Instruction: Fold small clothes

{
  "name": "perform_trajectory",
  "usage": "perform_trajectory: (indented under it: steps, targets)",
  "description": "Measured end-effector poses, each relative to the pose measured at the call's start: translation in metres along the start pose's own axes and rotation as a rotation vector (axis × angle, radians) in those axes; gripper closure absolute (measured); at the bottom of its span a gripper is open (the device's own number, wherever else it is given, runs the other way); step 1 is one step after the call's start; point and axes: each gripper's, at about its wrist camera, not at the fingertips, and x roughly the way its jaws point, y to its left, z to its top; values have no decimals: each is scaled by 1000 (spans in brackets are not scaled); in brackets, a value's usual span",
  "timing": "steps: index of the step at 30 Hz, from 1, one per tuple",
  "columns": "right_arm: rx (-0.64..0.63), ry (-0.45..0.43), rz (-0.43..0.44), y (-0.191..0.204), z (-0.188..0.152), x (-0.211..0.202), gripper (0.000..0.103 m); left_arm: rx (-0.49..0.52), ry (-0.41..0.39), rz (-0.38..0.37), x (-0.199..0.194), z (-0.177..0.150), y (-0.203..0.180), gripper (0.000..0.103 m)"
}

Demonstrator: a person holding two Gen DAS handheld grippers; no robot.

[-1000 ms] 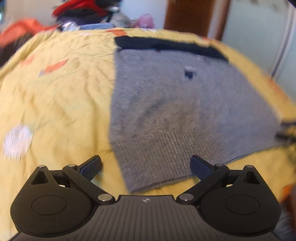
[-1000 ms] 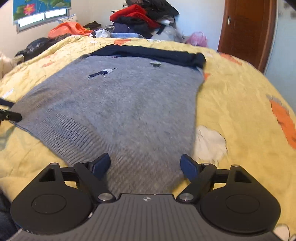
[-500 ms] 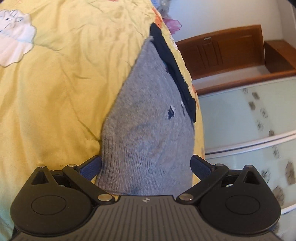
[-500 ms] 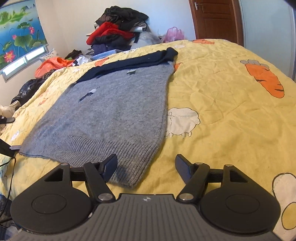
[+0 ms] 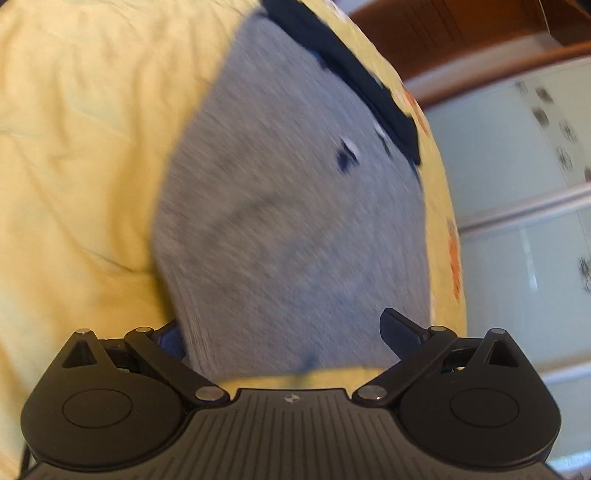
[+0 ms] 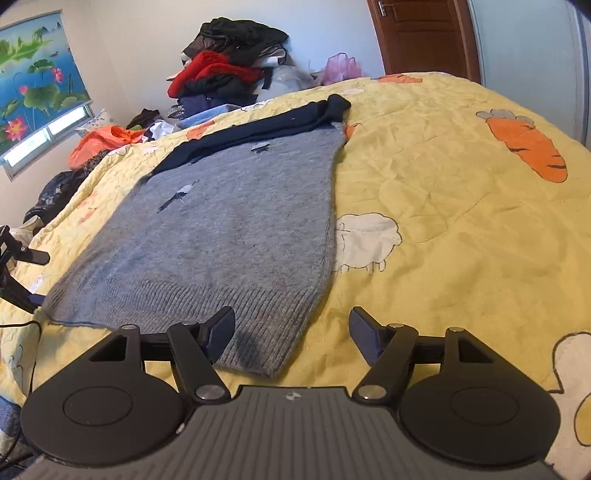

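A grey knit sweater (image 6: 236, 229) with a dark navy top band (image 6: 258, 133) lies flat on the yellow bedspread (image 6: 443, 221). My right gripper (image 6: 291, 332) is open and straddles the sweater's near right hem corner, low over the bed. In the left wrist view, rolled sideways and blurred, the sweater (image 5: 288, 221) fills the middle. My left gripper (image 5: 284, 336) is open at the sweater's hem edge, its left pad partly hidden behind the knit. The left gripper also shows in the right wrist view (image 6: 18, 273) at the sweater's near left corner.
A pile of clothes (image 6: 229, 81) sits at the far end of the bed, with an orange garment (image 6: 103, 140) to its left. A wooden door (image 6: 421, 33) stands at the back right. Pale wardrobe panels (image 5: 517, 221) stand beyond the bed edge.
The left gripper has rolled onto its side and come down at the sweater's near left hem corner. The right gripper has shifted right to straddle the near right hem corner.
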Motion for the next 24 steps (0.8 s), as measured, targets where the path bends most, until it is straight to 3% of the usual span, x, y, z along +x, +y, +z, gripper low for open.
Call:
perform_trajectory:
  steps: [4,7,9,10,12,14,18,24]
  targets:
    - [104,-10,26,-12,3,0,33,-19,-23,-39,-1,-7,8,1]
    - [121,5,51,-5,4,5,33,-57,-45,-62,-5,-10,17,10]
    - [127,28,82,5,4,9,34,-62,-52,-44,-8,-10,21,35]
    - [136,39,107,10,2,10,36,-69,-50,-39,-8,-9,24,41]
    - [167,61,130,16,-2,13,65,-78,-50,-38,-11,-9,30,59]
    - [243,85,141,12,-4,19,87,-87,-48,-39,-9,-10,35,71]
    - [416,70,189,-4,-10,21,88,-131,-56,-75,-4,-12,48,91]
    - [428,-6,230,-1,-2,11,88,-120,-129,-115,-17,-17,47,97]
